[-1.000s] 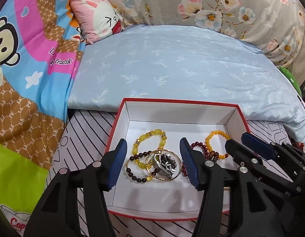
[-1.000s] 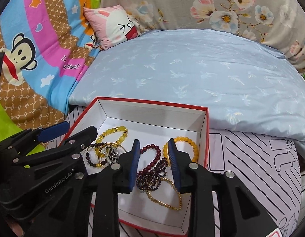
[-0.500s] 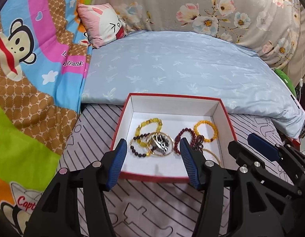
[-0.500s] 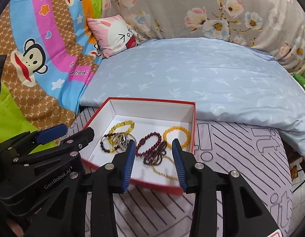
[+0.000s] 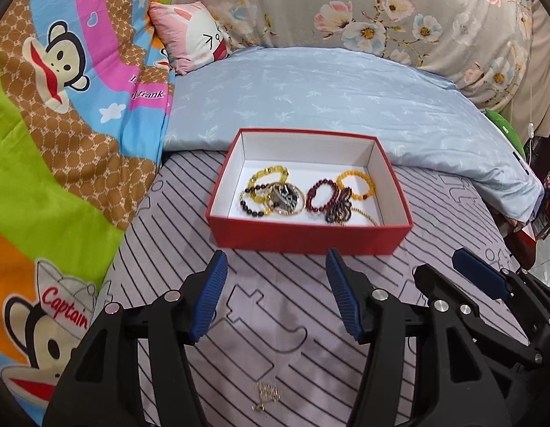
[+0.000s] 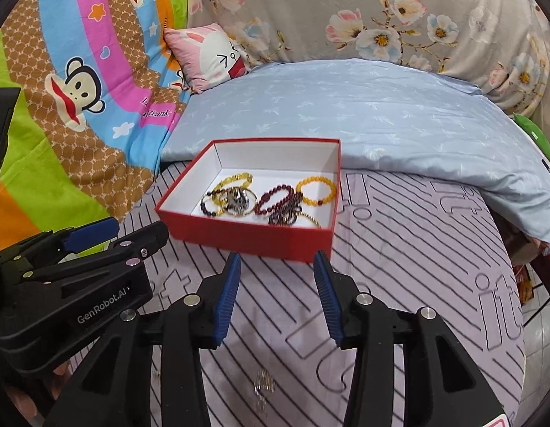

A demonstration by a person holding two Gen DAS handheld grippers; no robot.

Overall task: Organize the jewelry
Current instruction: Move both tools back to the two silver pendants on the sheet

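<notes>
Both grippers hang side by side above the striped lilac bedsheet (image 5: 435, 213), well short of the red box (image 5: 303, 236) that sits ahead of them with its far edge against a pale blue quilt (image 5: 328, 99). The left gripper (image 5: 275, 297) has its blue-padded jaws standing apart with only sheet showing between them. The right gripper (image 6: 275, 295) is likewise parted and empty, and its jaws have just been opening wider. Inside the box, on its white floor, the jewelry lies in two loose clusters: toward the left a yellow bead bracelet (image 5: 269, 174), a dark bead bracelet (image 5: 252, 206) and a gold bangle (image 5: 292, 201) overlap around a dark, shiny piece I cannot make out; toward the right a dark red bead bracelet (image 5: 323, 195) touches an orange bead bracelet (image 5: 357, 185), with a heap of small dark beads (image 5: 339, 210) and a thin gold chain (image 5: 365, 215) just in front of them. Outside the box, on the sheet close beneath the grippers, lies a small gold trinket (image 6: 263, 384), too tiny to identify. A cartoon monkey blanket (image 5: 61, 106) rises on the left, with a pink rabbit pillow (image 5: 193, 35) and floral bedding (image 5: 381, 7) behind.
</notes>
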